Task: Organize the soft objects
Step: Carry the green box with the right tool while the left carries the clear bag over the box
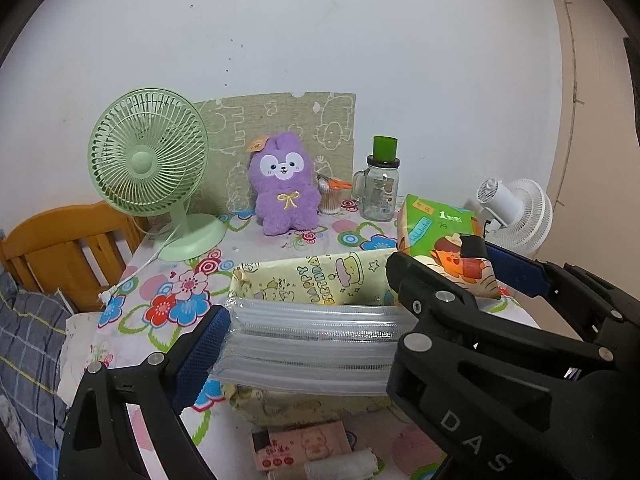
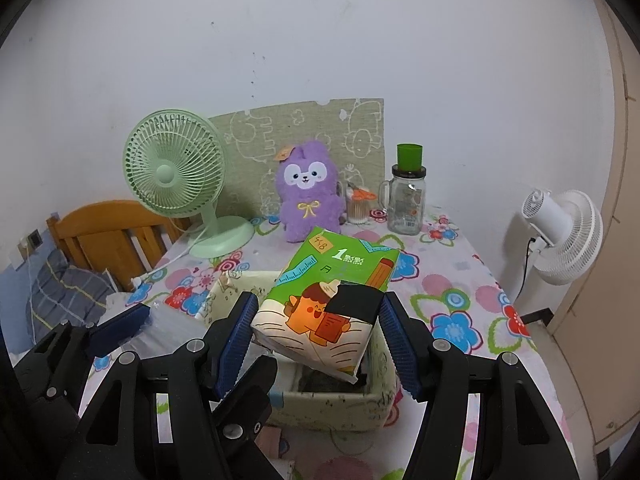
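surface (image 2: pixel 460 280): lots of free room on the right; far edge crowded by the fan (image 2: pixel 172 176) and jar (image 2: pixel 406 204).
storage box (image 2: pixel 336 404): soft walls, open top.
tissue pack (image 2: pixel 332 304): light and squashy, above the box; hold its sides.
right hand-held gripper (image 2: pixel 316 328): squeezing the pack.
left hand-held gripper (image 1: pixel 308 336): holds the box's clear flap (image 1: pixel 308 344).

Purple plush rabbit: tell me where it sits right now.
The fluffy purple plush rabbit sits upright at the back of the floral-clothed table, against the beige cartoon-print board, between the pale green desk fan and the clear glass jar.
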Tool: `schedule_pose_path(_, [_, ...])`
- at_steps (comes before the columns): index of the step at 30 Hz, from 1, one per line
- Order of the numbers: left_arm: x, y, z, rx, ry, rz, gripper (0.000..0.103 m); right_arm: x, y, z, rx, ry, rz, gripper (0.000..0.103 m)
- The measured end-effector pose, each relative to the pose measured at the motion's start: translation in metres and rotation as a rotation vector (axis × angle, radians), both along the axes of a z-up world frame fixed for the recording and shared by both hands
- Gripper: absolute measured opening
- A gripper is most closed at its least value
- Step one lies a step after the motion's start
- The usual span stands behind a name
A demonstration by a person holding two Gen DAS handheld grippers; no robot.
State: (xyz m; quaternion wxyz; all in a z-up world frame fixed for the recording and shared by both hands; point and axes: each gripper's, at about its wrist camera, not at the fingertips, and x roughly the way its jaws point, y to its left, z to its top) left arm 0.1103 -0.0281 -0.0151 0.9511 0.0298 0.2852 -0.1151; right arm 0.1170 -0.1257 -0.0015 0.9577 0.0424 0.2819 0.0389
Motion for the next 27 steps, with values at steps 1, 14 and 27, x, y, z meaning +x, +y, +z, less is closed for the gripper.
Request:
schedule_pose_path(1, [0.003, 0.0, 0.0, 0.001, 0.0, 0.0, 0.096, 0.003, 0.0, 0.0, -0.001, 0.0, 0.0, 0.065])
schedule_pose_path(14, [0.038, -0.002, -0.01, -0.014, 0.029, -0.009, 0.096, 0.031, -0.002, -0.009, -0.006, 0.012, 0.012, 0.065])
schedule_pose_path(27, [0.067, -0.005, -0.028, -0.002, 0.08, -0.003, 0.098, 0.061, -0.003, -0.028, -0.01, 0.057, 0.029, 0.065])
